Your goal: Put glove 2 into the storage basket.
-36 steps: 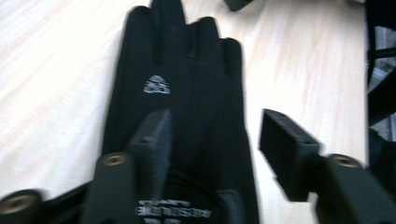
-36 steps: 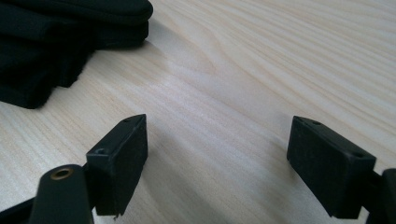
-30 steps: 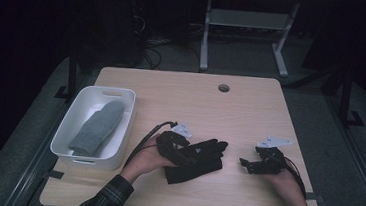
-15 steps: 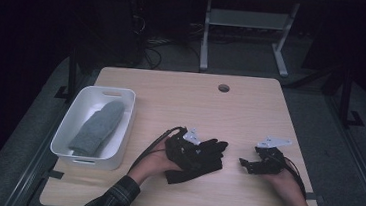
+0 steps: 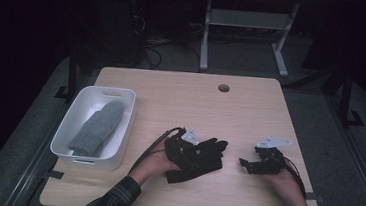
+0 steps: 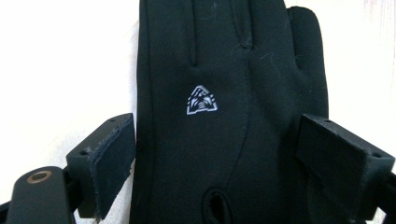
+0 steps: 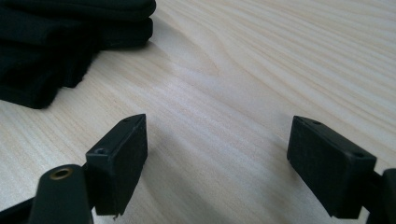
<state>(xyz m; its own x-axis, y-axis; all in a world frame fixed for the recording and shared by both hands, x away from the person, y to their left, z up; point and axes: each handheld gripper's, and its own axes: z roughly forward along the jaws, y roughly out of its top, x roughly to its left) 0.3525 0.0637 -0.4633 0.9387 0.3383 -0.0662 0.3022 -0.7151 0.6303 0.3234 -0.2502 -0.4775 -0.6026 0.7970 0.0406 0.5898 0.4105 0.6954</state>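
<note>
A black glove [image 5: 209, 158] lies flat on the wooden table [image 5: 196, 104], near the front middle. In the left gripper view the glove [image 6: 224, 60] has a small silver logo [image 6: 201, 100] on its back. My left gripper [image 5: 193, 148] rests over the cuff end. Its jaws have just been opening, and the left gripper [image 6: 217, 158] now stands open with the glove between its pads, not pressed. My right gripper [image 5: 246, 164] sits low on the table to the right of the glove. The right gripper [image 7: 217, 158] is open over bare wood, with the glove's fingers [image 7: 70, 42] ahead of it at the left.
A white bin [image 5: 67, 140] stands at the table's left with a grey mitten [image 5: 96, 128] lying in it. A round cable hole [image 5: 224, 88] is at the back of the table. A metal stand [image 5: 248, 23] is on the floor behind.
My left hand has shifted a little right and down onto the glove, and its jaws have spread apart. The right hand has kept still.
</note>
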